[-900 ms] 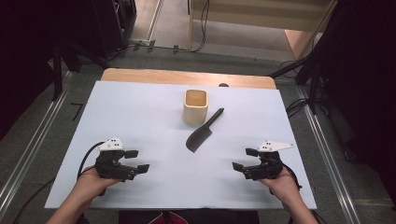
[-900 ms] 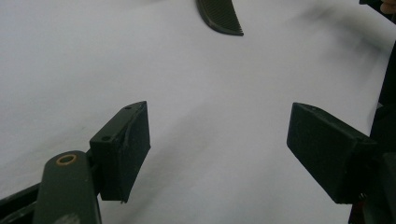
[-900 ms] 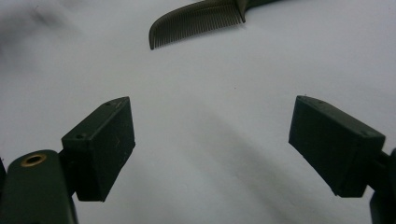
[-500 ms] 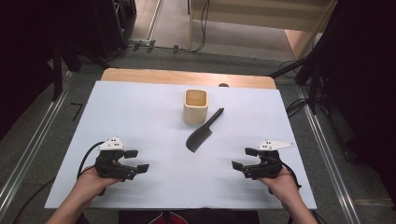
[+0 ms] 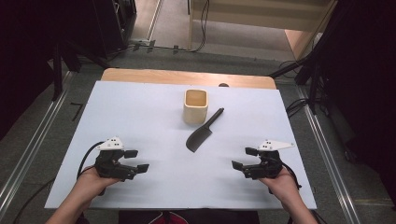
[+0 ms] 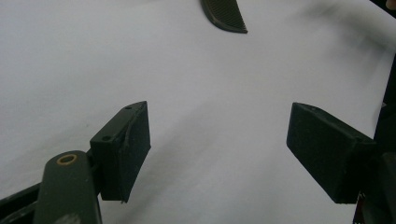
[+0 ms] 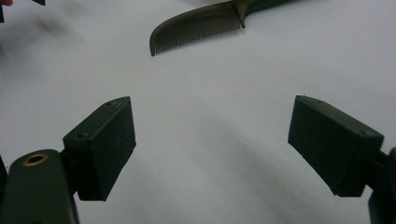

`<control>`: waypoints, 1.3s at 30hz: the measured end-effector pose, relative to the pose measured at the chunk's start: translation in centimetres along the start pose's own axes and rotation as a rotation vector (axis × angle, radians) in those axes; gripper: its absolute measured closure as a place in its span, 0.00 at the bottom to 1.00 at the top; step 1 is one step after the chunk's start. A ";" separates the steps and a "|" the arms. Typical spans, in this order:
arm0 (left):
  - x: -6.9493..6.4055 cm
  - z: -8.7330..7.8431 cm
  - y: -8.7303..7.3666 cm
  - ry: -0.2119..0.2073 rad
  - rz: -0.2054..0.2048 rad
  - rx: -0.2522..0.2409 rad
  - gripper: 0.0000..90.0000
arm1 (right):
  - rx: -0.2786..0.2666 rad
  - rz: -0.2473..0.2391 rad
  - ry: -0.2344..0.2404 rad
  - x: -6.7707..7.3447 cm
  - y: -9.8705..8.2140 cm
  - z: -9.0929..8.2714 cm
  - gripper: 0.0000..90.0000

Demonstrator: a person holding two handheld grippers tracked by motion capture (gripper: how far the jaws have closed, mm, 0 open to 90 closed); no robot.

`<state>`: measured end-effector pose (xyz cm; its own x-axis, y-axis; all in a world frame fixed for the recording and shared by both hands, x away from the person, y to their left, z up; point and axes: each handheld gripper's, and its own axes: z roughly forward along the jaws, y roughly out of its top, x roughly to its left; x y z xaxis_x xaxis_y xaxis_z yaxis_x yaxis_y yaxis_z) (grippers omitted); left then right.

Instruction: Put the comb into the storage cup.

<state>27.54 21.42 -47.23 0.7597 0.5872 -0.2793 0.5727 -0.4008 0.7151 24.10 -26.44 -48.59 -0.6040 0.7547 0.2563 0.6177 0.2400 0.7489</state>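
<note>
Comb handle beyond left gripper view's edge

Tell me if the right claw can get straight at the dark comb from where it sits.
Probably yes. The right claw rests open near the table's front edge, and bare white sheet lies between it and the comb. The beige cup stands behind the comb, off that path, and the left claw sits far aside.

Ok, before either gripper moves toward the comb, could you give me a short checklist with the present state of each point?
1. Left gripper jaws open, nothing between them: ok.
2. Right gripper jaws open, nothing between them: ok.
3. Comb lies flat on the white sheet, apart from both grippers: ok.
4. Comb handle free of the cup: cannot tell, they are very close.
5. Cup upright: ok.
</note>
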 end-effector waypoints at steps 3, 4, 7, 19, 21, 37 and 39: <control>0.0 0.0 0.0 -0.001 0.002 0.004 0.25 | 0.002 -0.004 0.000 0.0 0.0 0.0 0.15; 0.0 0.0 0.0 -0.001 0.002 0.003 0.25 | 0.001 -0.003 0.001 0.0 0.0 0.0 0.15; 0.0 0.0 0.0 -0.001 0.001 0.001 0.25 | 0.000 -0.002 0.002 0.0 0.0 0.0 0.15; 0.0 0.1 0.0 -0.003 0.001 0.005 0.25 | 0.003 -0.002 0.003 0.0 0.0 0.1 0.15; 0.0 0.1 0.0 -0.004 0.001 0.005 0.25 | 0.002 0.000 0.002 0.0 0.0 0.1 0.15; 0.0 0.0 0.1 0.000 -0.001 0.002 0.25 | -0.053 0.028 -0.081 -0.6 2.7 -0.4 0.15; 0.0 0.0 0.1 0.000 -0.001 0.002 0.25 | -0.064 0.031 -0.088 -0.7 2.9 -0.3 0.15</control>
<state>27.65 21.38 -47.17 0.7593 0.5875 -0.2797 0.5739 -0.4022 0.7134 26.17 -26.51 -46.39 -0.5371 0.8124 0.2270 0.5998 0.1785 0.7800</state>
